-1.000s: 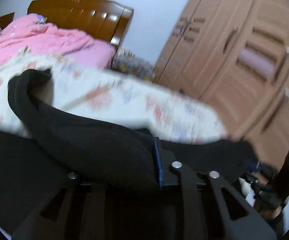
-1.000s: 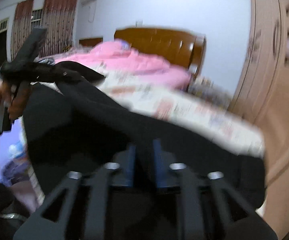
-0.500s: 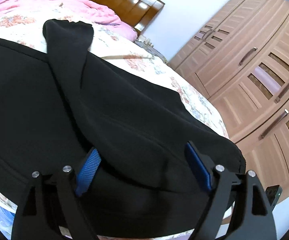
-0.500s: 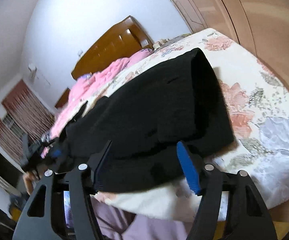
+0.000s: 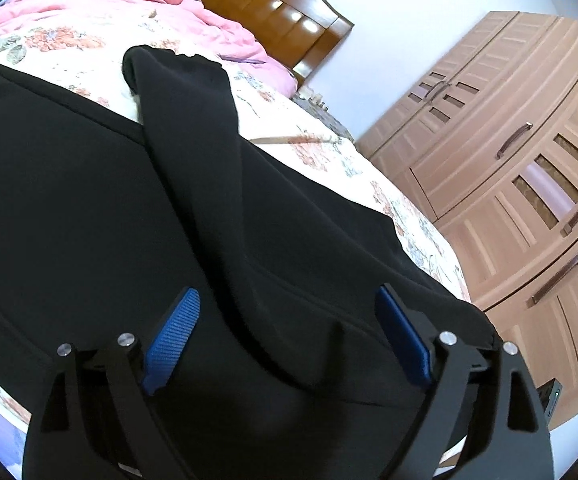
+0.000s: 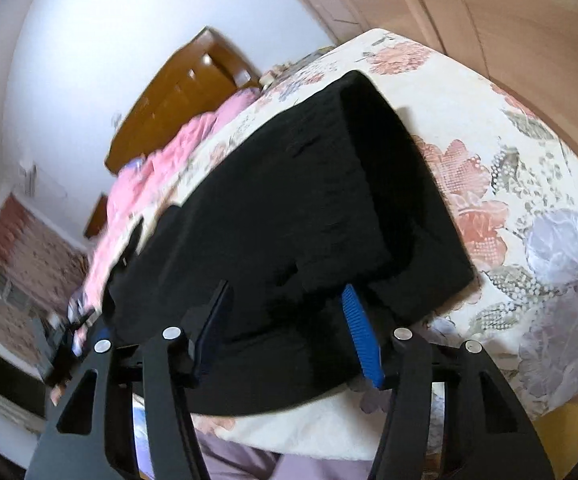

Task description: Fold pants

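Black pants (image 5: 89,200) lie spread on the floral bed sheet (image 5: 409,216), with one leg (image 5: 193,120) folded over the rest, its cuff toward the headboard. In the right wrist view the pants (image 6: 281,216) show a doubled edge near the bed's foot corner. My left gripper (image 5: 285,320) is open just above the pants near the bed's edge, holding nothing. My right gripper (image 6: 285,312) is open over the near edge of the pants, holding nothing.
A pink quilt (image 5: 89,4) is bunched at the wooden headboard (image 5: 273,8). A wooden wardrobe (image 5: 521,168) stands along the right. The bed's foot corner (image 6: 549,200) is bare sheet. The other gripper and hand (image 6: 61,344) show at far left in the right wrist view.
Both grippers held the pants lifted a second ago. They laid the fabric down on the bed and opened. Both have since stayed open, drawing back slightly.
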